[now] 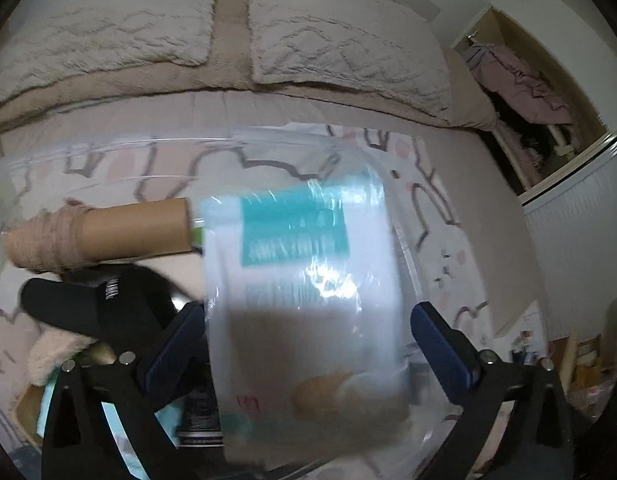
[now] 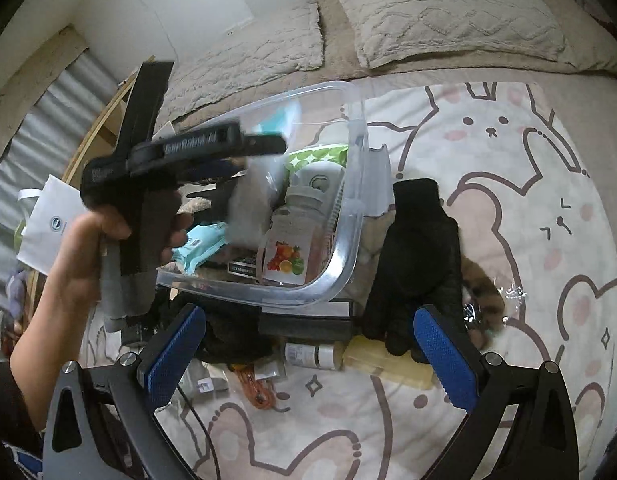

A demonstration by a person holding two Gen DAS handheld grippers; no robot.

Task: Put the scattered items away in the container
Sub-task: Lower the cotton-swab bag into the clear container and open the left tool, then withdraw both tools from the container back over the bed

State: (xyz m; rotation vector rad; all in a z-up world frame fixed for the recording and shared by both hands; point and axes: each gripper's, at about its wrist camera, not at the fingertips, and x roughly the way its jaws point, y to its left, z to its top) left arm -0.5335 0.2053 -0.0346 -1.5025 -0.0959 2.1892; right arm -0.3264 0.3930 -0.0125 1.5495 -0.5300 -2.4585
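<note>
In the left wrist view my left gripper (image 1: 308, 320) hangs over the clear plastic container (image 1: 148, 144), jaws spread wide. A white and teal packet (image 1: 304, 264), motion-blurred, sits between the blue pads (image 1: 440, 344) with no clear press on it. Below lie a cardboard tube wound with twine (image 1: 96, 236) and a black fabric piece (image 1: 108, 308). The right wrist view shows the left gripper (image 2: 252, 156) in a hand above the container (image 2: 340, 248), with the blurred packet (image 2: 248, 208) under it. My right gripper (image 2: 308, 352) stands open and empty over a black glove (image 2: 416, 248), a small bottle (image 2: 312, 354) and a yellow item (image 2: 388, 360).
The container holds a fruit-label bottle (image 2: 288, 248), a teal packet (image 2: 200, 248) and a green-patterned pack (image 2: 316, 156). An orange cord (image 2: 256, 384) and dark fabric (image 2: 236, 336) lie on the rabbit-print blanket (image 2: 508, 200). Pillows (image 2: 448, 12) sit at the bed's head.
</note>
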